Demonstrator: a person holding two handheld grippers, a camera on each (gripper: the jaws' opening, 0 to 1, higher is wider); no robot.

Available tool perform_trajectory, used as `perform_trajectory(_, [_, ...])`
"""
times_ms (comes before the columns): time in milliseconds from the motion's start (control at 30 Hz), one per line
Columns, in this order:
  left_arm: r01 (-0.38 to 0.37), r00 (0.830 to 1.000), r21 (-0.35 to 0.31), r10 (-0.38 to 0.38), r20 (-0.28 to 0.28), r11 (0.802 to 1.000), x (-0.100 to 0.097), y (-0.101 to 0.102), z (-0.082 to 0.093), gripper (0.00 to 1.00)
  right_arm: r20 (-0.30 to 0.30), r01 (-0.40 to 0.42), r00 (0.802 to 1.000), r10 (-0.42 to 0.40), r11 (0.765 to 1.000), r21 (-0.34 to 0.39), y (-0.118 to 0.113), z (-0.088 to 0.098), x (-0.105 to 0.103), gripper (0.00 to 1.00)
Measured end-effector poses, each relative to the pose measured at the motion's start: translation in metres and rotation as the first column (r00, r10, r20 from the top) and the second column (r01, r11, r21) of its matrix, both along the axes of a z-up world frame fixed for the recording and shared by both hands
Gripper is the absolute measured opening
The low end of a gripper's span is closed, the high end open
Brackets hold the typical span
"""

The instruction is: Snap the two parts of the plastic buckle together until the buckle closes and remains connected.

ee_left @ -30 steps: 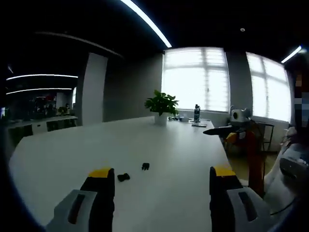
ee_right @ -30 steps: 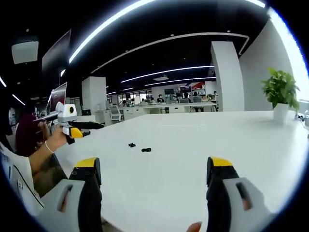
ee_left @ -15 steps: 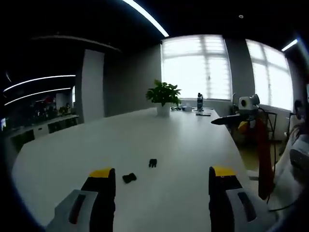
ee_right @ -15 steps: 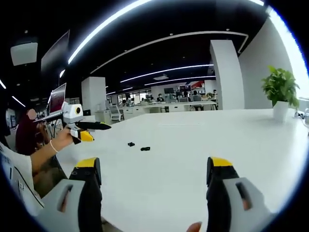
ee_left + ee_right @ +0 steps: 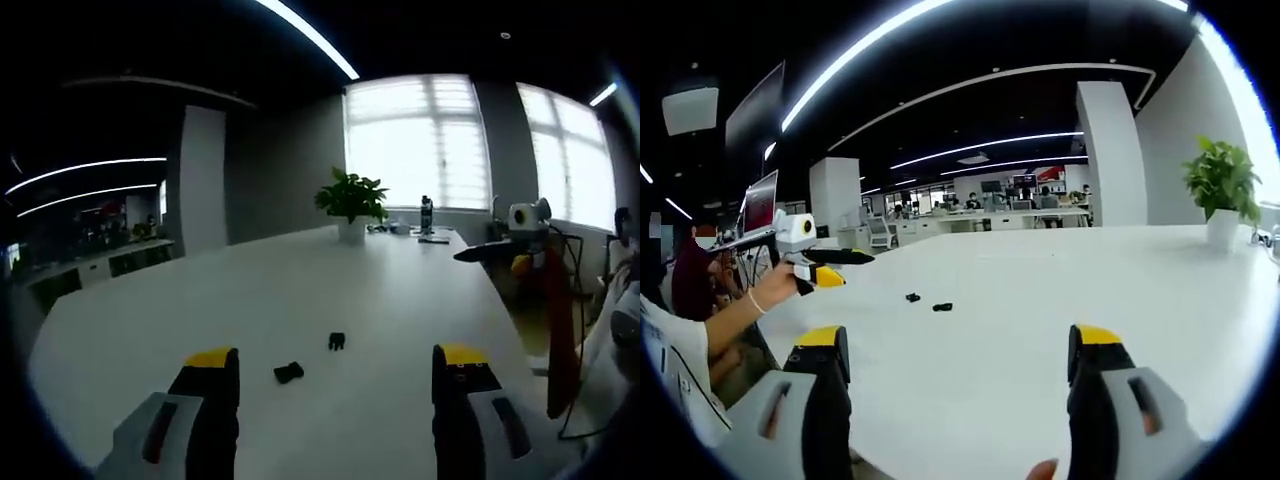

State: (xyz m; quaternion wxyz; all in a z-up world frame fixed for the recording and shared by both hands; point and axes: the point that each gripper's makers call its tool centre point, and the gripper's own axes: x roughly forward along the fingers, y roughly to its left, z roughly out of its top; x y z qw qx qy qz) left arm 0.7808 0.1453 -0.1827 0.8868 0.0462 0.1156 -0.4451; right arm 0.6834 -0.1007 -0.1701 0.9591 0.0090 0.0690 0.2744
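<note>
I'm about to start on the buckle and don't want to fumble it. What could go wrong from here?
The two buckle parts are small, dark and lie apart on the smooth white table; a claw closing on one could nudge it away instead of gripping it. Both the left claw and right claw are open and well back, so an approach could be misjudged.

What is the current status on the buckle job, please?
Left tongs open, empty. Right tongs open, empty. Two buckle halves apart on white table, untouched. Path clear.
</note>
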Motion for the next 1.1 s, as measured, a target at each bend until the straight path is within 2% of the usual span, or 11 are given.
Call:
perform_trajectory(167, [0.005, 1.0, 0.012, -0.005, 0.013, 1.0, 0.01, -0.001, -0.006, 0.8, -0.002, -0.001, 1.0, 0.001, 1.0, -0.002, 0.0, -0.001, 0.001, 0.91])
perform_trajectory(400, [0.008, 1.0, 0.031, -0.008, -0.02, 0.999, 0.019, -0.003, -0.013, 0.8, -0.005, 0.001, 1.0, -0.001, 1.0, -0.001, -0.003, -0.001, 0.002, 0.91])
perform_trajectory(867, [-0.012, 0.997, 0.002, 0.012, -0.078, 1.0, 0.044, 0.003, -0.023, 0.8, -0.007, -0.002, 1.0, 0.002, 1.0, 0.0, -0.004, -0.002, 0.002, 0.91])
perform_trajectory(1100, [0.004, 0.999, 0.01, -0.004, -0.049, 1.0, 0.054, 0.008, -0.025, 0.75, -0.01, 0.001, 1.0, -0.001, 1.0, 0.003, -0.005, -0.003, 0.003, 0.91])
